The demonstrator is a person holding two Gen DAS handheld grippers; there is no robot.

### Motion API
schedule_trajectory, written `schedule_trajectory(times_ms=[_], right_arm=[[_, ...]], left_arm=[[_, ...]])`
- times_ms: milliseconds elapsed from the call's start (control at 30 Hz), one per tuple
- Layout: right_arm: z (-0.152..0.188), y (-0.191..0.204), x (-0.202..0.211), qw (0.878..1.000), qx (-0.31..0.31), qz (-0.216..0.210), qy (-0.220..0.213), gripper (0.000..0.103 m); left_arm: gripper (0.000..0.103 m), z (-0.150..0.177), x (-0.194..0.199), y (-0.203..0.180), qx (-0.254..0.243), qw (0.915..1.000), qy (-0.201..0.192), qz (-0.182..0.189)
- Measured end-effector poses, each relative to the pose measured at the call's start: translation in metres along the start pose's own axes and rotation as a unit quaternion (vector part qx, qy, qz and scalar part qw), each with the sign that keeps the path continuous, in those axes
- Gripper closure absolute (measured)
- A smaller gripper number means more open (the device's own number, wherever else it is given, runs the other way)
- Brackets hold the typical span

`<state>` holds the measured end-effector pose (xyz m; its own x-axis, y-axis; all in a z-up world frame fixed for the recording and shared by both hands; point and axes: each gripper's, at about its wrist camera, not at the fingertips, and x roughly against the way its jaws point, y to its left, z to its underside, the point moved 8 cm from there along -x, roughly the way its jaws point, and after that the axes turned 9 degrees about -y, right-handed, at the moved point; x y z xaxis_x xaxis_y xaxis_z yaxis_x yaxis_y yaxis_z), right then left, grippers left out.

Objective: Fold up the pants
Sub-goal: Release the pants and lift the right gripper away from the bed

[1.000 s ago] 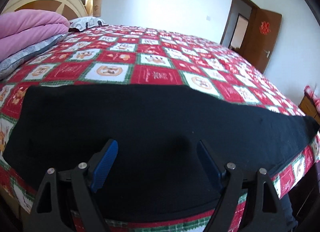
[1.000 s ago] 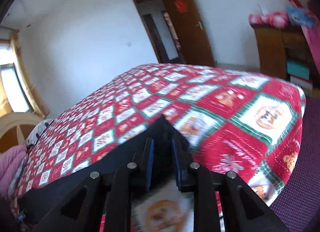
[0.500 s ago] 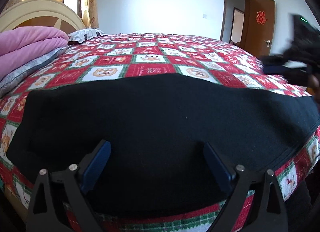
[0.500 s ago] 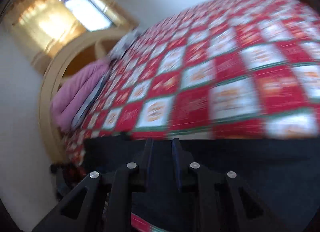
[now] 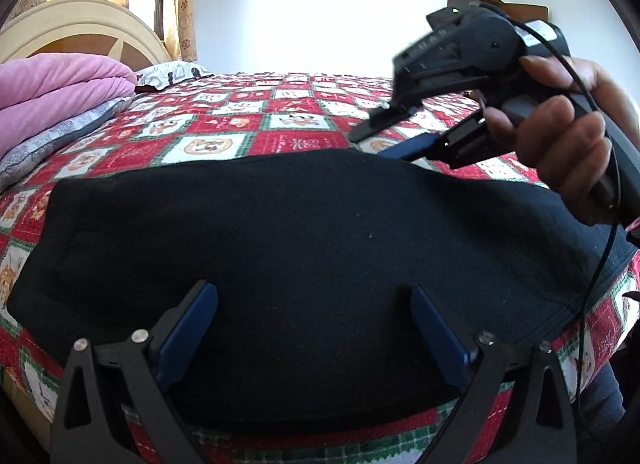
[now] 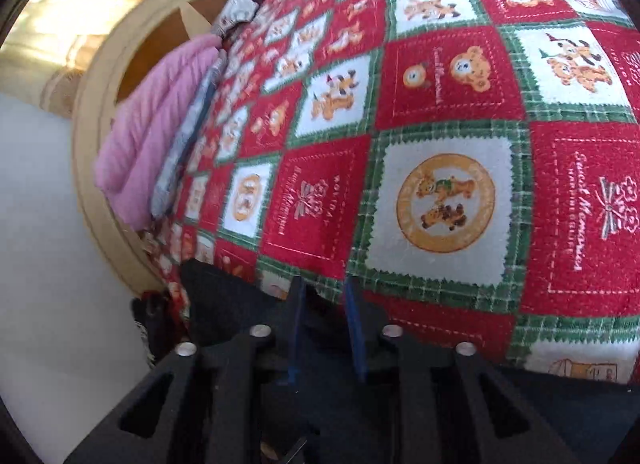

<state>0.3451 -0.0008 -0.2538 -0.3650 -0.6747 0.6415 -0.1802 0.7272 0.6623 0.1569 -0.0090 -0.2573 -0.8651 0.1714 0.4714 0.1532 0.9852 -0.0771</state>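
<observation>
Left wrist view: black pants (image 5: pixel 304 248) are lying flat across the patchwork bedspread (image 5: pixel 256 132), long axis running 9 to 3 o'clock, filling the middle of the frame. Left gripper (image 5: pixel 314 328) is hanging wide open over the near edge, blue pads well apart, gripping nothing, with cloth directly ahead at 12 o'clock. Right gripper (image 5: pixel 394 142) is coming in from 2 o'clock, held in the person's right hand (image 5: pixel 568 144), with its tips at the pants' far edge; how far its jaws are parted is hard to tell here. Pink blanket (image 5: pixel 60 84) is sitting at 10 o'clock, well apart. Right wrist view: right gripper (image 6: pixel 324 324) is showing its fingers nearly closed with a narrow gap; dark pants fabric (image 6: pixel 224 296) is lying at and under them, 6 to 8 o'clock, though whether cloth is actually pinched I cannot tell. Judging from this, the right gripper is nearer the far edge, and the left is nearer the near edge.
</observation>
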Motion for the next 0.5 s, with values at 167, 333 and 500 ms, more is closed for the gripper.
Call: schedule_trajectory(times_ms=[167,333,500], right_arm=[[0.001,0.006,-0.008,1.000,-0.004,-0.013,0.006,0.067],[0.007,0.012,-0.018,1.000,-0.008,-0.020,0.022,0.095],[0.001,0.024,0.001,0.999,0.014,-0.029,-0.030,0.099]], left_arm=[[0.003,0.000,0.000,-0.001,0.000,1.0000,0.000,-0.001],[0.003,0.000,0.000,-0.001,0.000,1.0000,0.000,-0.001],[0.003,0.000,0.000,-0.001,-0.001,1.0000,0.000,-0.001]])
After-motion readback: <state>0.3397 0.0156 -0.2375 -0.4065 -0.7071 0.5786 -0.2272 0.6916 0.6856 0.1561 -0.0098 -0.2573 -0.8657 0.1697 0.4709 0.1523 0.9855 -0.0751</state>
